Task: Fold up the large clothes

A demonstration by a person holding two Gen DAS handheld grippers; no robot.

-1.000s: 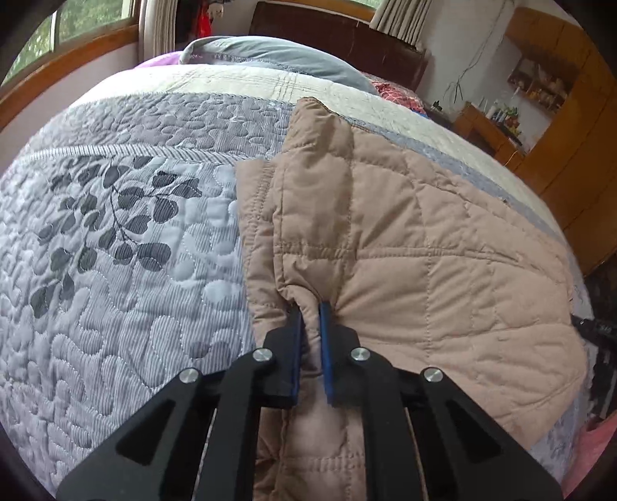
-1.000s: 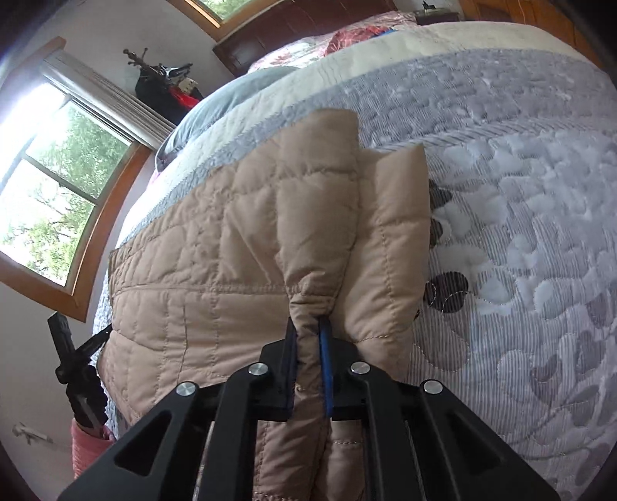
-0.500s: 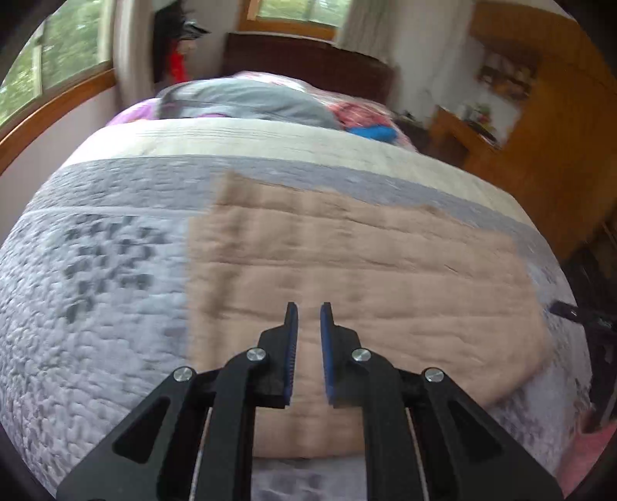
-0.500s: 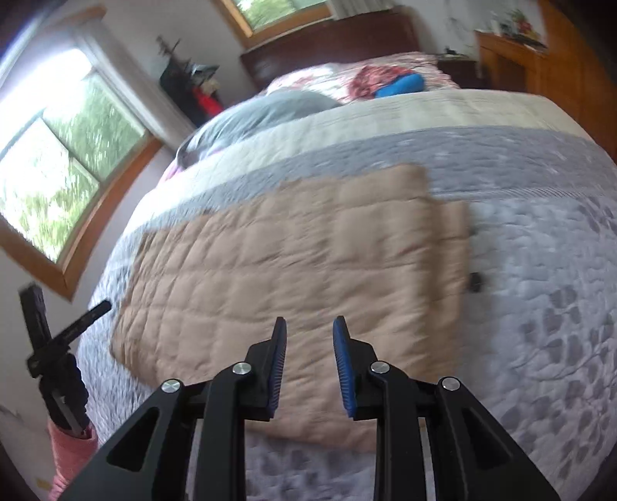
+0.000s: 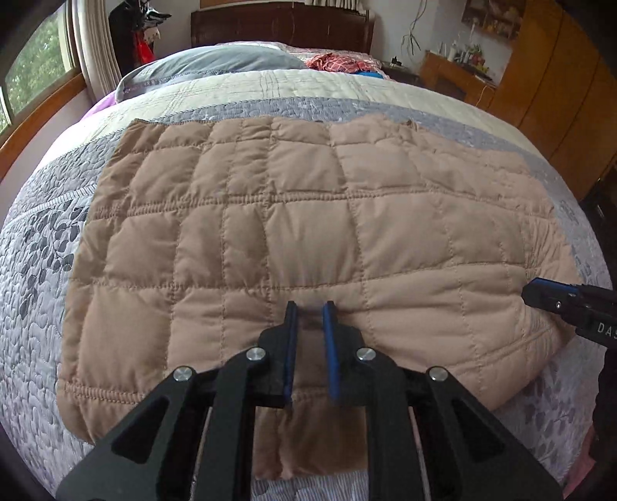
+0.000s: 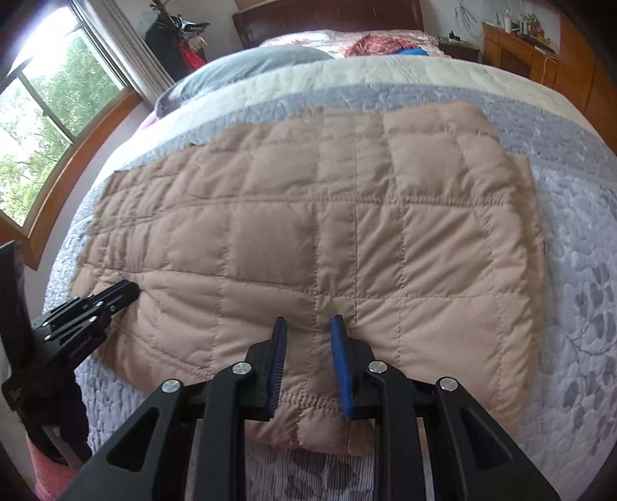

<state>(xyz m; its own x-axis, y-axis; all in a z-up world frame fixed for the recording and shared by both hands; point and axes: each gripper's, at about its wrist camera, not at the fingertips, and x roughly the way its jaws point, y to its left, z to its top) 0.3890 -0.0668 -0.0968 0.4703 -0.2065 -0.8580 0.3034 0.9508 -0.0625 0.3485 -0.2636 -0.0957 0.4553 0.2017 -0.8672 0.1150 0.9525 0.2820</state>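
- Bedspread (image 5: 46, 269), grey quilted with dark leaf prints and a cream band toward 12 o'clock, covers the whole bed and carries everything else.
- Tan quilted garment (image 5: 308, 216) lies flat on the bedspread in a broad folded rectangle; it fills the middle of both wrist views, its stitched squares puffed, its near edge at 6 o'clock.
- A narrower under-layer of the garment shows at 3 o'clock in the right wrist view, peeking out past the upper fold.
- Grey pillow (image 5: 216, 65) sits at 12 o'clock beyond the cream band, with a red patterned cloth (image 5: 339, 61) beside it toward 1 o'clock.
- Wooden headboard (image 5: 277, 27) stands behind the pillow; a wooden cabinet (image 5: 455, 73) is at 2 o'clock, a window (image 6: 42, 115) at 10 o'clock in the right wrist view.
- Left gripper (image 5: 309, 308) hovers above the garment's near edge, fingers a narrow gap apart, holding nothing; it also shows at 9 o'clock in the right wrist view.
- Right gripper (image 6: 308, 325) is above the same near edge, fingers set somewhat wider, empty; its tip enters the left wrist view at 3 o'clock, next to the garment's corner.
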